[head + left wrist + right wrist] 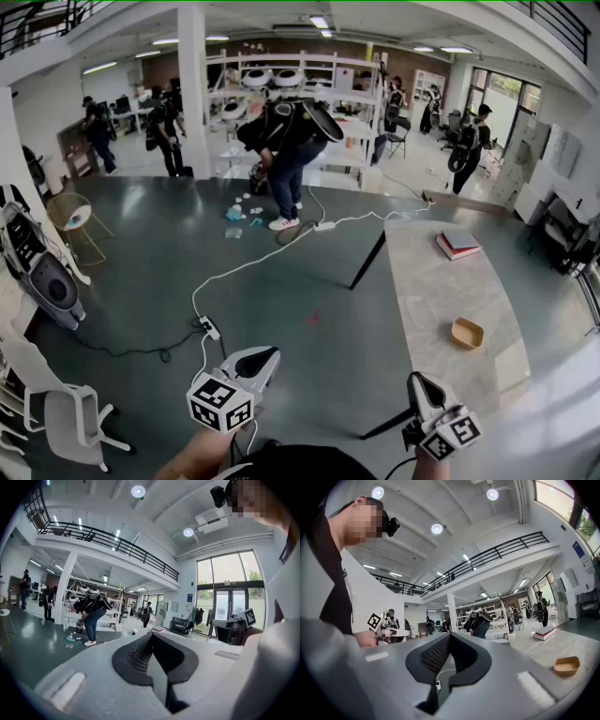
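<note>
**Head view: two closed grippers held free, bowl waiting on the table**

Head view takes in a large open hall with white columns, a railed gallery and ceiling lights, and several people far back. A glossy dark floor (141,272) fills most of it. Along the right runs a long, pale, marble-patterned table (427,281) on dark angled legs. Mid-room a person (286,141) bends over small items scattered on the floor, and a white chair (70,422) sits at lower left.

Low in the picture, the left gripper (265,355) and right gripper (415,382) hang in the air, well apart and touching nothing. Each gripper view shows its jaws pressed together at the tips, with nothing pinched. The right gripper is near the table's near end, the left over bare floor.

A stack of books (458,243), red on top, lies at the table's far end. A small tan bowl (467,332) stands upright nearer the right gripper, well apart from the books, and looks empty. On the floor ahead of the left gripper lies a white power strip (209,327) with its cable (272,255) trailing away.

By my reading, no grasp is in hand; both grippers are merely carried. Taking the bowl would call for bringing the right gripper forward over the table, spreading its jaws, and closing on the thin rim.
</note>
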`<state>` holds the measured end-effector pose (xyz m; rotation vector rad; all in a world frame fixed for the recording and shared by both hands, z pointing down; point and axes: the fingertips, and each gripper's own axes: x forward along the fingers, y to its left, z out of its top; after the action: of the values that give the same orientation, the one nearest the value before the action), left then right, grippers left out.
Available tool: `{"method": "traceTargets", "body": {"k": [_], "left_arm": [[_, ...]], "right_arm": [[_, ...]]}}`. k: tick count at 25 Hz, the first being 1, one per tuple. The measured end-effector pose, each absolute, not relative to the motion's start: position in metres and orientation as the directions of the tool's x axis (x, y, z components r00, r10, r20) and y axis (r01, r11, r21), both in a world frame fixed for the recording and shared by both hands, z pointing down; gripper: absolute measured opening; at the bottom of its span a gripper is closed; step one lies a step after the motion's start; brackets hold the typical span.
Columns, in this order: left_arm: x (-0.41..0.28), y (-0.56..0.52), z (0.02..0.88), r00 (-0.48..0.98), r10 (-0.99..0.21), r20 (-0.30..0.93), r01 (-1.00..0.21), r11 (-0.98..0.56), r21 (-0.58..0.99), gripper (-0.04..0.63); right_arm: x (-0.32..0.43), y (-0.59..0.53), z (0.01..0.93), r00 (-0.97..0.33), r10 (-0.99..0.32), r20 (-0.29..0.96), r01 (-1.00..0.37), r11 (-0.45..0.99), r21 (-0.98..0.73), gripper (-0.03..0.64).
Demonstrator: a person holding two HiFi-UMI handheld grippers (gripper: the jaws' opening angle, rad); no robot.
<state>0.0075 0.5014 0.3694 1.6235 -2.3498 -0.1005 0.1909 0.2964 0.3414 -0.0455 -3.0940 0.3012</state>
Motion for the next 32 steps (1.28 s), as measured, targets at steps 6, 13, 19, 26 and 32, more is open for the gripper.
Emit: {"method": "traceTargets", "body": {"k": [6, 13, 19, 26, 32], "left_arm": [[-0.008, 0.499, 0.356, -0.370, -0.914, 0.167, -0.898, 0.398, 0.187, 0.005], [-0.001, 0.496, 0.361, -0.359, -0.915, 0.183, -0.901, 0.390, 0.188, 0.005], [0.009, 0.481, 0.364, -0.335, -0.922, 0.195, -0.908, 0.371, 0.194, 0.005], [0.035, 0.447, 0.372, -0.296, -0.930, 0.218, -0.920, 0.339, 0.199, 0.005], [0.076, 0.401, 0.371, -0.237, -0.948, 0.210, -0.938, 0.280, 0.205, 0.005]], "right_arm": [[0.163, 0.293, 0.332, -0.996, 0.085, -0.003, 0.084, 0.980, -0.178, 0.000], [0.172, 0.293, 0.338, -0.997, 0.076, 0.005, 0.073, 0.979, -0.188, 0.000], [0.184, 0.287, 0.341, -0.997, 0.082, 0.016, 0.077, 0.974, -0.214, 0.002], [0.217, 0.267, 0.347, -0.997, 0.065, 0.029, 0.056, 0.966, -0.254, 0.002], [0.269, 0.239, 0.362, -0.998, 0.028, 0.059, 0.009, 0.955, -0.298, 0.002]]}}
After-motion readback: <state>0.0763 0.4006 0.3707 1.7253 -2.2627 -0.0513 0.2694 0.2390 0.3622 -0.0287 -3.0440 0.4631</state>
